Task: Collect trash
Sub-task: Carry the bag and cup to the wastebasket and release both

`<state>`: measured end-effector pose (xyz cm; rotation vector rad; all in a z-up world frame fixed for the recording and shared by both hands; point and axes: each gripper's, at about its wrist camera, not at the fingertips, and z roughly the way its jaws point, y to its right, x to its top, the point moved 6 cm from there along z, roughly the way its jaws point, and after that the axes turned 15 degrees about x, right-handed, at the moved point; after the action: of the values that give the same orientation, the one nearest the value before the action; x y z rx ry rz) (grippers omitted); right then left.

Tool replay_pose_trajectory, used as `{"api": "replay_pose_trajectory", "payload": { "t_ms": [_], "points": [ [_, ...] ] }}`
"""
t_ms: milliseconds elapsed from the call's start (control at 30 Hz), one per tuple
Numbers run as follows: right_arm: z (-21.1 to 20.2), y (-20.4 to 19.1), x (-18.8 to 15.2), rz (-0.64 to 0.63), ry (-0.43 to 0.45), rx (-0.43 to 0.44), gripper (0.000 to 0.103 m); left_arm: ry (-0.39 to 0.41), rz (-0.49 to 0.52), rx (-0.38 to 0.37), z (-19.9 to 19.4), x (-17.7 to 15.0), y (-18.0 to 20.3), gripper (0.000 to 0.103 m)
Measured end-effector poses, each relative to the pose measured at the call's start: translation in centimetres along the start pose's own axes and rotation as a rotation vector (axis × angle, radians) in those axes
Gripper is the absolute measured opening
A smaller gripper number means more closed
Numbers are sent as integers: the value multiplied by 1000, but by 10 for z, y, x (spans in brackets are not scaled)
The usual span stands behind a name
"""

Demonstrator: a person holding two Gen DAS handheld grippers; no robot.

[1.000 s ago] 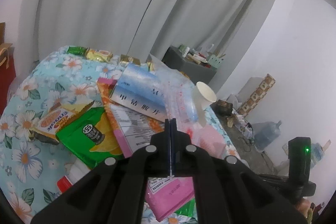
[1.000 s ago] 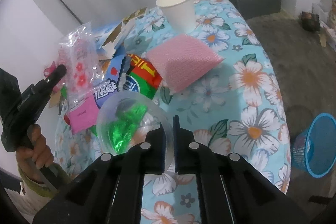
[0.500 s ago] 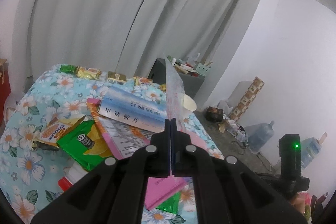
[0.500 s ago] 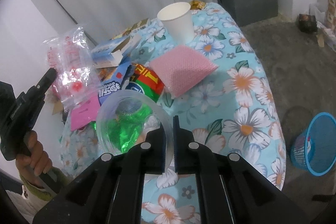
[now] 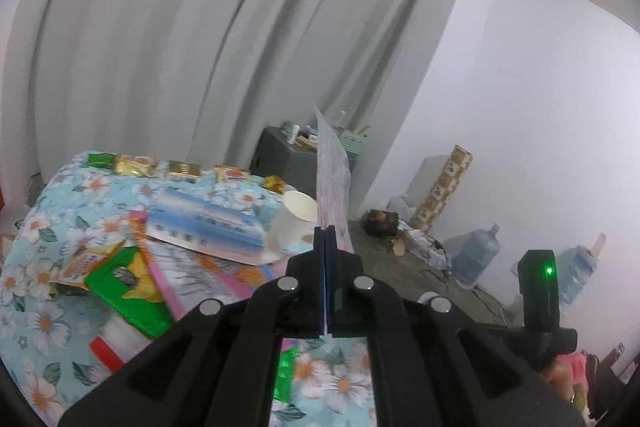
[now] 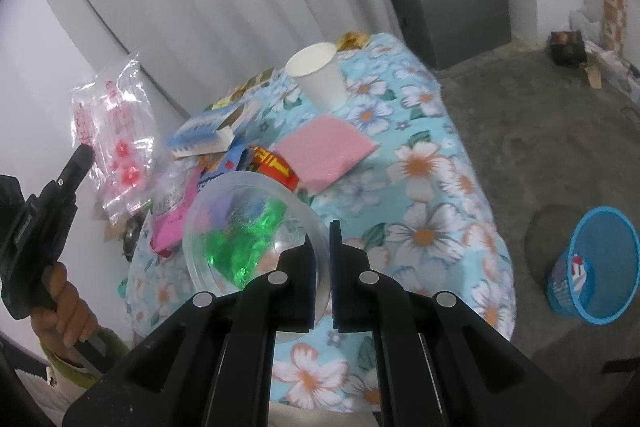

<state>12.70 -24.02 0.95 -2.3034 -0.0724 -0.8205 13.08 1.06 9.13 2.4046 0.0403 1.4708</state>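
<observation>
My left gripper is shut on a clear plastic bag with red print, held up above the table; the bag also shows in the right wrist view, hanging from the left gripper. My right gripper is shut on the rim of a clear plastic bowl, lifted over the table's near end; green wrapper shows through it. A white paper cup stands upright at the far end, and a pink pad lies in front of it.
The floral-clothed table holds a blue-white box, green chip bag, pink packet and small snack wrappers. A blue waste basket stands on the floor at right. A grey cabinet and water jugs stand beyond.
My left gripper has risen with the plastic bag, lifting it clear of the pile. My right gripper has lifted and drawn back slightly with the bowl.
</observation>
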Motion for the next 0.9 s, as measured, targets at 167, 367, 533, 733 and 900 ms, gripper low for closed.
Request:
{"api": "replay_pose_trajectory", "payload": {
  "t_ms": [167, 367, 533, 733, 900],
  "points": [
    [-32, 22, -2, 32, 46, -32, 4, -43, 40, -85, 11, -5, 43, 0],
    [-87, 79, -9, 120, 115, -128, 4, -131, 131, -194, 48, -23, 115, 0],
    [-128, 143, -22, 241, 153, -218, 4, -270, 215, -286, 96, -55, 191, 0],
    [-169, 240, -47, 439, 178, -346, 4, -449, 325, -352, 154, -110, 280, 0],
    [-180, 311, -64, 563, 164, -434, 5, -570, 435, -364, 197, -170, 345, 0]
  ]
}}
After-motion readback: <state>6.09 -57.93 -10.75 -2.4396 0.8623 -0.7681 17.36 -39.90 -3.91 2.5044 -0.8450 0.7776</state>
